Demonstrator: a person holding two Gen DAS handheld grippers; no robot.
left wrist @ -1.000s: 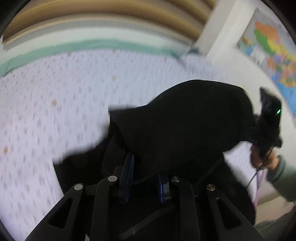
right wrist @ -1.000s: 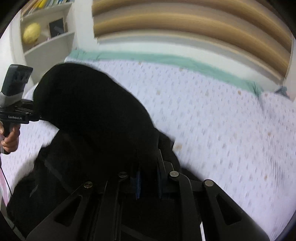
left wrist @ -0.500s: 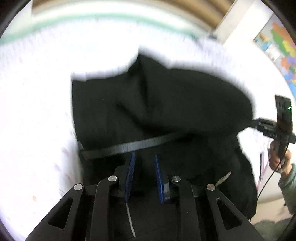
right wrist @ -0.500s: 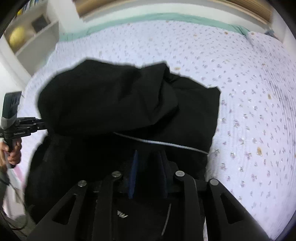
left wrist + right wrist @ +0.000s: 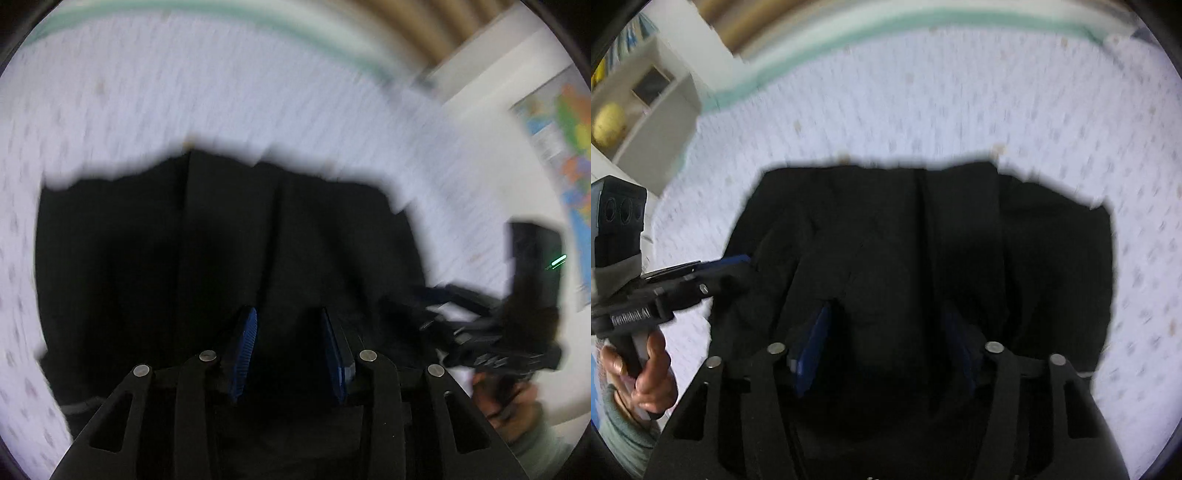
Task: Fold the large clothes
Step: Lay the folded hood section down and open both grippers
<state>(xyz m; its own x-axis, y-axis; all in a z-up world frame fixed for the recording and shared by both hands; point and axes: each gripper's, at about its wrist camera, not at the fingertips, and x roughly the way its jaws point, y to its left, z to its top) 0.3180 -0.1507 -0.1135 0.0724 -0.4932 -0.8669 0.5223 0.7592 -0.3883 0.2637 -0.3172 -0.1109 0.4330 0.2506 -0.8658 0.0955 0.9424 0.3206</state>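
- Black garment [image 5: 229, 258] [image 5: 923, 251] spread in a folded block on a white dotted bedsheet [image 5: 221, 110] [image 5: 960, 103], filling the centre and the 6 o'clock half of both wrist views.
- Left gripper [image 5: 290, 349] over the near edge of the garment, the 2 blue pads set apart with dark cloth showing in the gap; no fabric pinched.
- Right gripper [image 5: 890, 343] likewise spread wide above the cloth, left pad visible, the other dim in shadow.
- In the left wrist view, right gripper [image 5: 406, 306] at 3 o'clock, tips at the garment's edge, blurred; jaw opening there impossible to tell.
- In the right wrist view, left gripper [image 5: 738, 264] at 9 o'clock, tips touching the garment's side edge.
- Green band [image 5: 849, 33] along the bed's far side at 12 o'clock.
- Shelf [image 5: 646, 92] with a yellow ball [image 5: 607, 123] at 10 o'clock; colourful map [image 5: 569, 147] at 2 o'clock.
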